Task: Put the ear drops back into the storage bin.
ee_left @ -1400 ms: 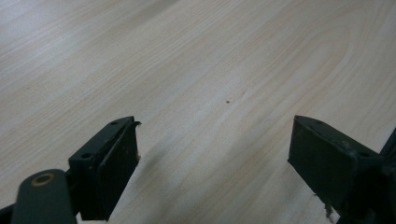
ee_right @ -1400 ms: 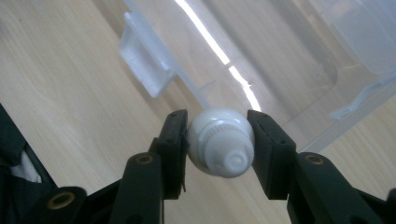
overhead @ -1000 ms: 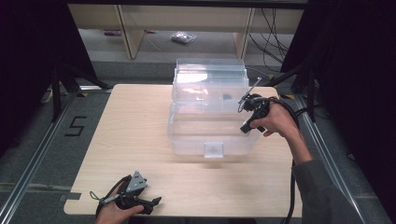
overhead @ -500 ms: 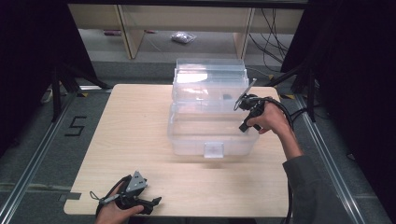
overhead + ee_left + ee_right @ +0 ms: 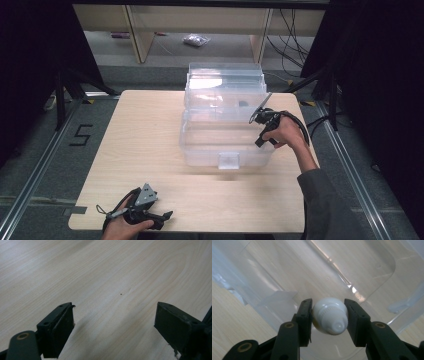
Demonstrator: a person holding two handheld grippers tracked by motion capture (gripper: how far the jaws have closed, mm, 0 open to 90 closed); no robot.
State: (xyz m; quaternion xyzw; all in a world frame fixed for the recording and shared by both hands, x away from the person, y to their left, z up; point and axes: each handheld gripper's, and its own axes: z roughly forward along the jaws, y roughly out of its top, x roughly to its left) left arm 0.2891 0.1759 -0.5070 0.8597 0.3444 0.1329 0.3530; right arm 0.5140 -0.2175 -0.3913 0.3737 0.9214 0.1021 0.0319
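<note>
Right gripper [image 5: 329, 315] clenched on a white bulb [image 5: 330, 315] over the bin [image 5: 200, 150]; likely light, smooth, brittle, best pinched across its widest part. Left gripper [image 5: 113, 325] released, near of bin.

A black "5" on the floor [image 5: 60, 150], left of the table [image 5: 145, 150]

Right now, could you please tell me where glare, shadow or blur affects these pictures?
High view: glare whitens the raised lid of the clear plastic storage box. Left gripper view: the open black left gripper casts a soft shadow on the pale wooden table. Right gripper view: the held white rounded bulb-like object looks soft.
</note>
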